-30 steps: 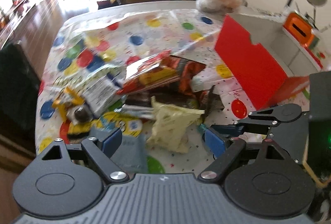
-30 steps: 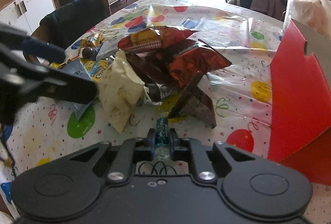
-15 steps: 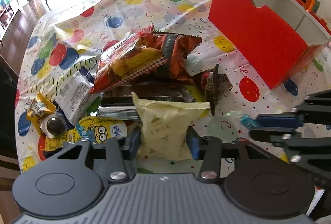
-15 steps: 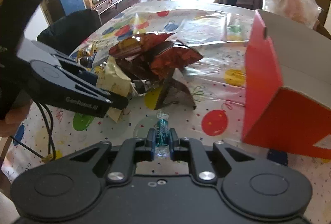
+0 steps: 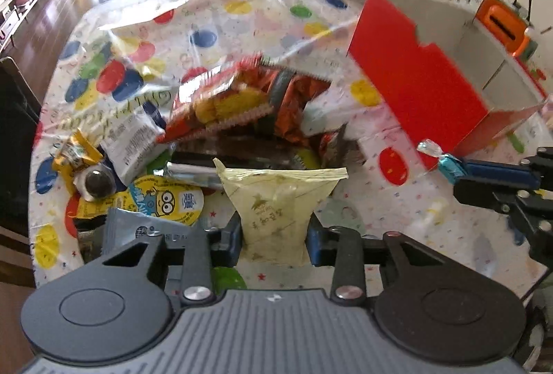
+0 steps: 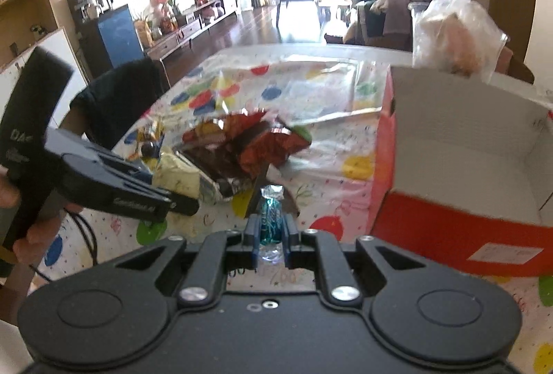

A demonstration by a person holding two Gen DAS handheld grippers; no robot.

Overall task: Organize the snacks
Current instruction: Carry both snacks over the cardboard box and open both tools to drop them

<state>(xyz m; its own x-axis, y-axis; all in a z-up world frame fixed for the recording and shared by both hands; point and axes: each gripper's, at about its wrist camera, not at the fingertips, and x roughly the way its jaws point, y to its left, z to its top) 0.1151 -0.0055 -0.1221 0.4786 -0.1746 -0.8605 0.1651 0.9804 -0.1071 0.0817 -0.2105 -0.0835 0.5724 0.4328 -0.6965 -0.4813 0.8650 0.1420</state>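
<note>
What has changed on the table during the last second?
The left tongs closed on the pale yellow snack bag, which they only approached before. The right tongs carried the teal candy toward the red box. The snack pile stayed put.

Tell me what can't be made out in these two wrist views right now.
- Red box floor: hidden by its own front wall in both views, so any contents can't be seen.
- Pale yellow packet print: too small to read, left wrist view.
- Red chip bag label: motion-blurred, left wrist view.
- Teal candy lower half: covered by the right gripper pads.
</note>
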